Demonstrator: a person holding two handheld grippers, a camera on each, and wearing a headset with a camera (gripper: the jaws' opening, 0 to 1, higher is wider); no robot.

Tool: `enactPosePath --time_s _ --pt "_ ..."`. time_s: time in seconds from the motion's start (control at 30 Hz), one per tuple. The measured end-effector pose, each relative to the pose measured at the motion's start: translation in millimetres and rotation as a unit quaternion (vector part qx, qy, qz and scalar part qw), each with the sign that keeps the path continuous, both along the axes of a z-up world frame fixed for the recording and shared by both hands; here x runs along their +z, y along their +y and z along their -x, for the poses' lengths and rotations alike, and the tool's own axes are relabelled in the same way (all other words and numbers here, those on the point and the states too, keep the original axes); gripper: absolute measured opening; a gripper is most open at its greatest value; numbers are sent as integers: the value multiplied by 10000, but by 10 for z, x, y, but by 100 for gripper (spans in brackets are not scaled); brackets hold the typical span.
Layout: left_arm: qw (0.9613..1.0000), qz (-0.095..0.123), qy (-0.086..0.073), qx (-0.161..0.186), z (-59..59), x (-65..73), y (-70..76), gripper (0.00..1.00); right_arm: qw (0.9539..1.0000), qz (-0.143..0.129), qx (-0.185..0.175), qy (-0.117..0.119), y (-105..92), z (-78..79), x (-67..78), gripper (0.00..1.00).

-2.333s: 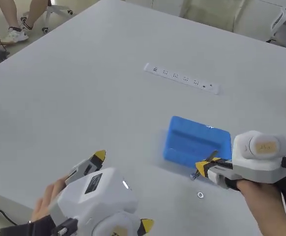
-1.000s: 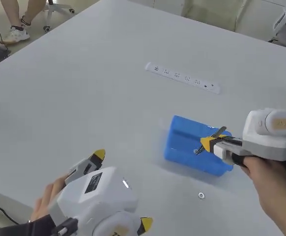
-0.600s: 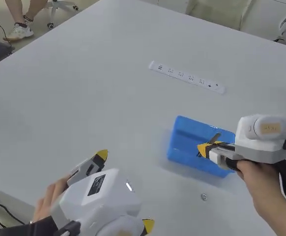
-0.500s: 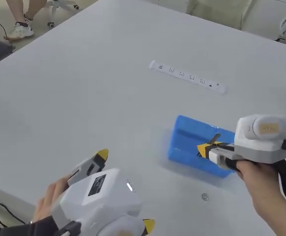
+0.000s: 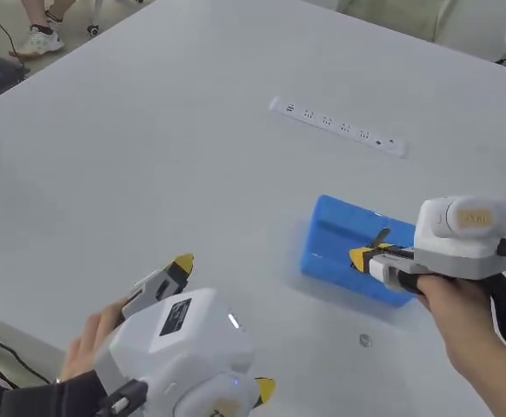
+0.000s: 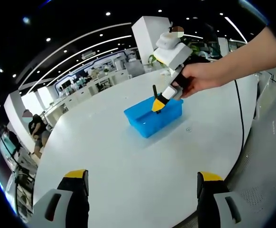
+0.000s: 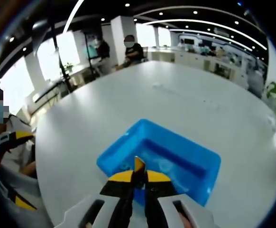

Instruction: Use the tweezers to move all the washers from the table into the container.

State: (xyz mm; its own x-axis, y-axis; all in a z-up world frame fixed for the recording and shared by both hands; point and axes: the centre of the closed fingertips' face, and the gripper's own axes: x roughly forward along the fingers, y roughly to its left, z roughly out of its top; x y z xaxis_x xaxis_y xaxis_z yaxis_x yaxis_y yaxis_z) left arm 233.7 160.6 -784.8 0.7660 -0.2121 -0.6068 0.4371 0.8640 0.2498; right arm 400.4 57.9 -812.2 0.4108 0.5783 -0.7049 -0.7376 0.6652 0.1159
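Right gripper (image 5: 363, 258), jaws closed on the tweezers (image 5: 380, 238), held above the right part of the blue container (image 5: 331, 252); whether the tweezer tips carry anything cannot be told. One washer (image 5: 364, 340) lies on the white table (image 5: 149, 156), near the container's near side. Left gripper (image 6: 142, 176), near left, jaws wide apart and empty. Power strip (image 5: 337, 128) beyond.
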Motion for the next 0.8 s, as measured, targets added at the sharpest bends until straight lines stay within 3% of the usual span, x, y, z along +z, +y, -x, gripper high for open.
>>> enactPosePath --time_s 0.23,0.6,0.8 --pt "10000 14 -10 11 -2 7 3 97 10000 70 -9 -68 -27 -21 5 4" --pt "10000 25 -33 17 -5 16 5 97 9988 -276 -130 -375 -67 28 377 4" --pt "10000 20 -38 14 -4 19 4 97 9972 -512 -258 -484 -138 222 580 4"
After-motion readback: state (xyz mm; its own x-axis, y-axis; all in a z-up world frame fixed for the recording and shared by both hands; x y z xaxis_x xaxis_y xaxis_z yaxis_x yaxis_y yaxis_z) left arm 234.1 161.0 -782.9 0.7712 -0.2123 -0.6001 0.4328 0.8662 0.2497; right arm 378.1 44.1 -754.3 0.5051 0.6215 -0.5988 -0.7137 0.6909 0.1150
